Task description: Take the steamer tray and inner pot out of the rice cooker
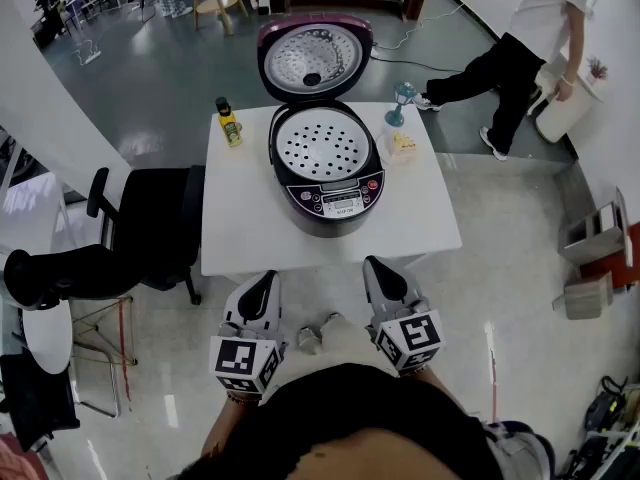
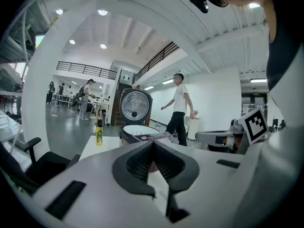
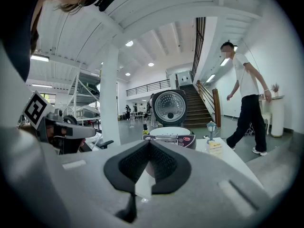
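Observation:
A dark maroon rice cooker [image 1: 325,173] stands on the white table [image 1: 240,228] with its lid [image 1: 314,56] swung up and back. Inside it lies the white perforated steamer tray [image 1: 320,147]; the inner pot beneath is hidden. My left gripper [image 1: 266,280] and right gripper [image 1: 377,266] hover side by side in front of the table's near edge, both shut with nothing between the jaws. The cooker [image 2: 141,133] appears straight ahead in the left gripper view and also ahead as the cooker [image 3: 172,136] in the right gripper view.
A yellow bottle [image 1: 229,123] stands at the table's back left. A small lantern ornament [image 1: 402,99] and a clear box [image 1: 402,145] sit at the back right. A black office chair [image 1: 130,233] is left of the table. A person [image 1: 520,38] walks behind, far right.

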Demonstrator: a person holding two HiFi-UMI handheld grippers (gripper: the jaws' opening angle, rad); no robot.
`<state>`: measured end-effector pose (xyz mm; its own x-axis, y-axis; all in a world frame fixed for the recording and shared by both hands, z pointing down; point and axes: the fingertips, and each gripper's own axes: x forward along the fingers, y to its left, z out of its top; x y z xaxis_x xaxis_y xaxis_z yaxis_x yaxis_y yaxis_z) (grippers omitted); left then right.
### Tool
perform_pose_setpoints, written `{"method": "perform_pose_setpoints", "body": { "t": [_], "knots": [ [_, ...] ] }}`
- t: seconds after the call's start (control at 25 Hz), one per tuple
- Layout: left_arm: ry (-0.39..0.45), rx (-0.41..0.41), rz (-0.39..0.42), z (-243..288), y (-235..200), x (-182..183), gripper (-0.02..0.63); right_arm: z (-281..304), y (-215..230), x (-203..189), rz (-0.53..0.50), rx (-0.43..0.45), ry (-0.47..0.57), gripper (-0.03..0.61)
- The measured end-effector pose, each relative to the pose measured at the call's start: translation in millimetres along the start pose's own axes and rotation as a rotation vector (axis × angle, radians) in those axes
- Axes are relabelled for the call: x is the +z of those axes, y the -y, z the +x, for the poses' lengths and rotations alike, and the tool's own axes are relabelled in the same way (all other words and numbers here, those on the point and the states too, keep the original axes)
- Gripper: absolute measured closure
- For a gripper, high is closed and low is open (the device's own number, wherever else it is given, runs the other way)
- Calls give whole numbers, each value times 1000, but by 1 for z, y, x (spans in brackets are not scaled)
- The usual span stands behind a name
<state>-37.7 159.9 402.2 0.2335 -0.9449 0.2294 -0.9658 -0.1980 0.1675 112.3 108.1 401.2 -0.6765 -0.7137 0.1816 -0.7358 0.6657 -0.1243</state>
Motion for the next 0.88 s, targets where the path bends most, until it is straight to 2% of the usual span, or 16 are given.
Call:
{"method": "perform_pose_setpoints", "body": {
  "t": [0.56,0.88],
  "knots": [
    [-5,-6,0,-3,2,-4,611,-2,-3,-4,-23,-7,-11,572],
    [4,0,-1,-7,-1,-2,611,-5,-3,-2,-16,-1,22,572]
  ]
}}
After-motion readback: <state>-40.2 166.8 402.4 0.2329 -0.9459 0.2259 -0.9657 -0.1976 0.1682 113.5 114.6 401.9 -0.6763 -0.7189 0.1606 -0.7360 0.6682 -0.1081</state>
